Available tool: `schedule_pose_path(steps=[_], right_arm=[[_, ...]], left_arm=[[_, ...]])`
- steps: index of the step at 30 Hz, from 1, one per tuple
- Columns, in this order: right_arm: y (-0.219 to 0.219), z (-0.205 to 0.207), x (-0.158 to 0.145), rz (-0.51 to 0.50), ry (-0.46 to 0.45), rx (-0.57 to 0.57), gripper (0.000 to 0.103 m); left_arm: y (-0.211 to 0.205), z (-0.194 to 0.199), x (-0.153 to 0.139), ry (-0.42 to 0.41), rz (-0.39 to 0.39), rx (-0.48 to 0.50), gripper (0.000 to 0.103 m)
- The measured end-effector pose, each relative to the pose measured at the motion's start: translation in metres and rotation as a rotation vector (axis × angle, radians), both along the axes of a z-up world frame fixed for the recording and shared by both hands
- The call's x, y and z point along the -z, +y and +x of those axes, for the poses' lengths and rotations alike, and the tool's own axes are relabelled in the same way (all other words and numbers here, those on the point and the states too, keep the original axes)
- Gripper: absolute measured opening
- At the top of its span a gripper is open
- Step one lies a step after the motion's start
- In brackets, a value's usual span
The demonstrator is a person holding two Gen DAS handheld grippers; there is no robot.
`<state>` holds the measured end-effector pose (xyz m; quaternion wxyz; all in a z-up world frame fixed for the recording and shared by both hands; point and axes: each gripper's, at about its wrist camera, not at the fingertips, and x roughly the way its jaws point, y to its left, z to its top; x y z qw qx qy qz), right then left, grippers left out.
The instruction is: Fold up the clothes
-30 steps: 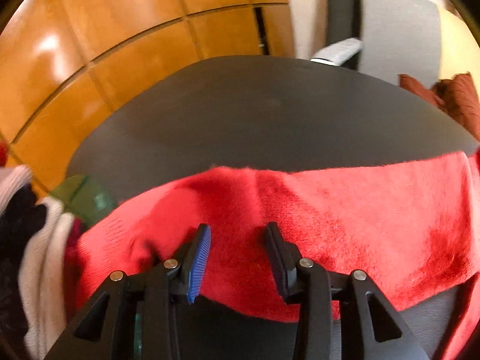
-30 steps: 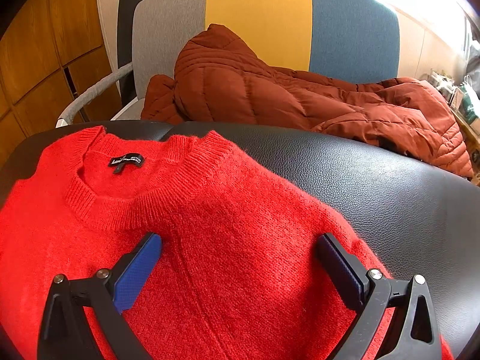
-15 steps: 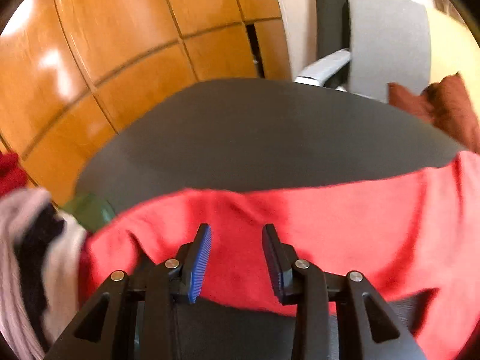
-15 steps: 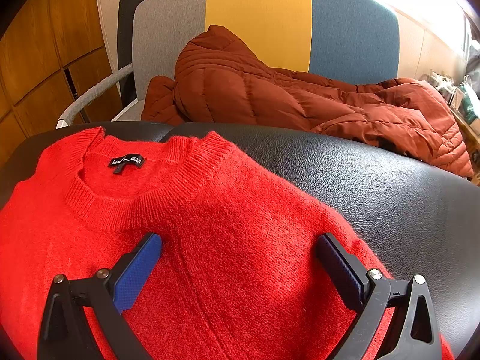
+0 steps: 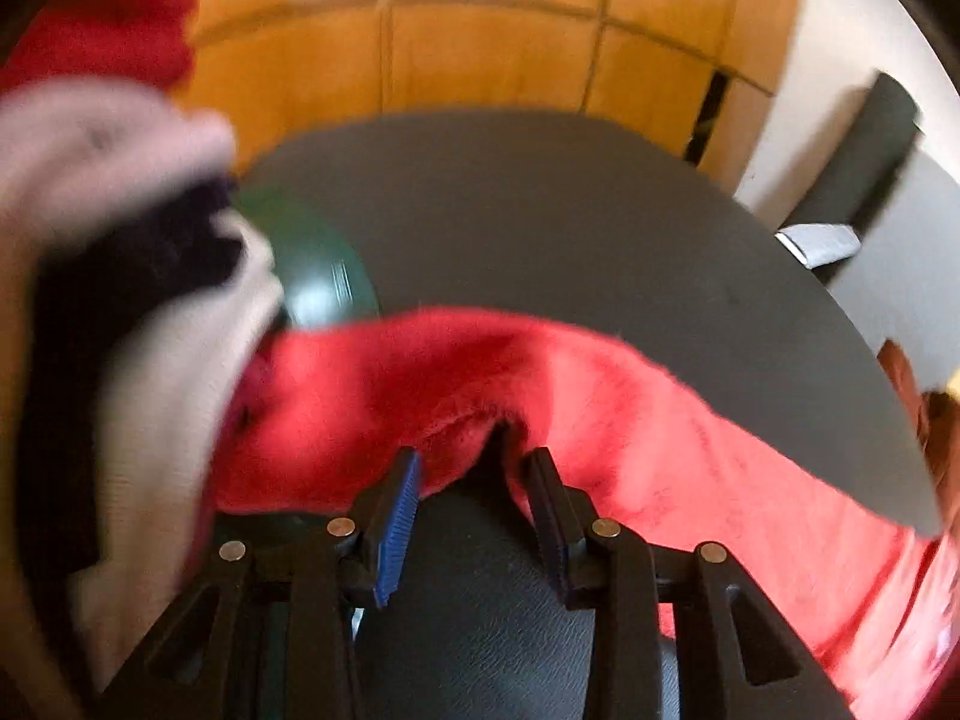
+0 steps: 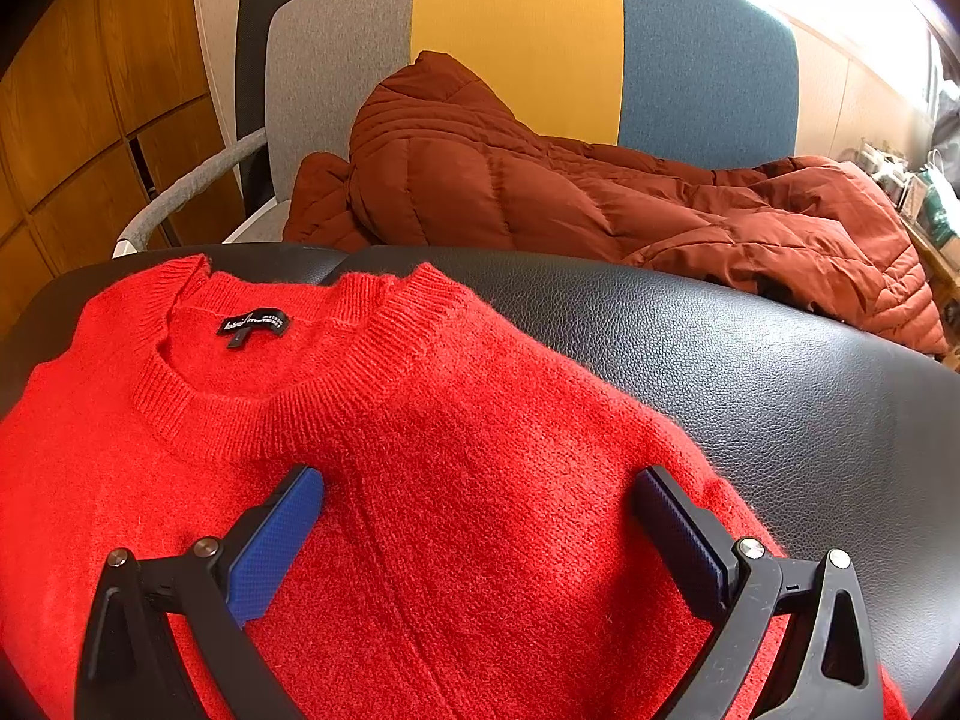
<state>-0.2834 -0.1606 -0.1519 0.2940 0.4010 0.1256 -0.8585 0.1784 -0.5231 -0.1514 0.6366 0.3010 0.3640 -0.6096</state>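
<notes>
Left wrist view, blurred: your left claw [image 5: 474, 474] sits at the near edge of the red sweater [image 5: 630, 420], jaws part-open and just widened a touch. A raised fold of the knit pokes between the blue pads [image 5: 396, 516], but whether they pinch it, can't tell. The sweater lies across the dark tabletop [image 5: 540, 210]. A heap of other clothes [image 5: 138, 300], white, dark and red, sits left, with a green object [image 5: 318, 276] just beside it.

Right wrist view: your right claw [image 6: 480, 504] is released, jaws wide, resting on the sweater [image 6: 420, 450] below the collar [image 6: 288, 396], grasping nothing. The label [image 6: 252, 324] faces up. The sweater lies flat on the black tabletop [image 6: 780, 372]. A rust puffer jacket [image 6: 600, 192] lies on the chair [image 6: 516, 36] behind.
</notes>
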Motion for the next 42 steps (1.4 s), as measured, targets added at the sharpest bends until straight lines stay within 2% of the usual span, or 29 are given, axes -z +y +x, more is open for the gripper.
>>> schedule_pose_path(steps=[3, 5, 8, 11, 15, 16, 17, 20, 23, 25, 27, 29, 31, 32, 34, 42], right_arm=[[0.0, 0.0, 0.0, -0.002, -0.001, 0.0, 0.103], [0.0, 0.0, 0.0, -0.003, -0.001, 0.0, 0.103], [0.001, 0.0, 0.0, -0.007, -0.003, 0.0, 0.103], [0.001, -0.001, 0.001, -0.011, -0.004, -0.001, 0.103], [0.002, 0.0, 0.001, -0.01, 0.0, -0.001, 0.103], [0.002, 0.0, 0.001, -0.011, 0.0, -0.002, 0.103], [0.002, 0.0, 0.001, -0.011, 0.001, -0.002, 0.103], [0.001, 0.0, 0.001, -0.008, 0.002, -0.002, 0.103], [0.001, 0.001, 0.001, -0.006, 0.003, -0.002, 0.103], [0.0, 0.001, 0.001, -0.007, 0.001, -0.002, 0.103], [0.0, 0.0, 0.001, -0.008, -0.001, -0.002, 0.103], [0.0, -0.001, 0.001, -0.009, -0.004, -0.004, 0.103], [-0.002, -0.004, 0.001, -0.008, -0.004, -0.012, 0.103], [-0.003, -0.005, 0.001, -0.006, -0.003, -0.016, 0.103], [-0.007, -0.008, 0.001, -0.002, 0.0, -0.023, 0.103], [-0.008, -0.002, -0.002, 0.012, 0.013, -0.019, 0.103]], left_arm=[[-0.01, -0.02, 0.007, -0.067, -0.015, 0.032, 0.045], [-0.016, -0.037, 0.01, -0.129, -0.035, 0.065, 0.046], [-0.031, -0.046, 0.013, -0.202, -0.059, 0.034, 0.055], [-0.048, -0.034, 0.011, -0.174, -0.028, -0.045, 0.059], [-0.047, -0.017, -0.004, -0.109, -0.056, -0.154, 0.051], [-0.038, -0.019, -0.01, -0.087, -0.087, -0.141, 0.051], [-0.028, -0.026, -0.017, -0.067, -0.125, -0.101, 0.051], [0.013, -0.074, -0.031, -0.011, -0.198, 0.146, 0.051], [0.063, -0.136, -0.037, 0.017, -0.234, 0.463, 0.052], [0.097, -0.175, -0.032, 0.022, -0.233, 0.66, 0.052], [0.129, -0.206, -0.025, 0.015, -0.233, 0.796, 0.052], [0.147, -0.224, -0.013, -0.048, -0.248, 0.859, 0.052], [0.136, -0.231, 0.007, -0.086, -0.182, 0.865, 0.054], [0.13, -0.23, 0.011, -0.055, -0.145, 0.855, 0.056], [0.117, -0.223, 0.013, -0.015, -0.121, 0.814, 0.064], [0.121, -0.228, 0.011, -0.101, -0.168, 0.842, 0.066]])
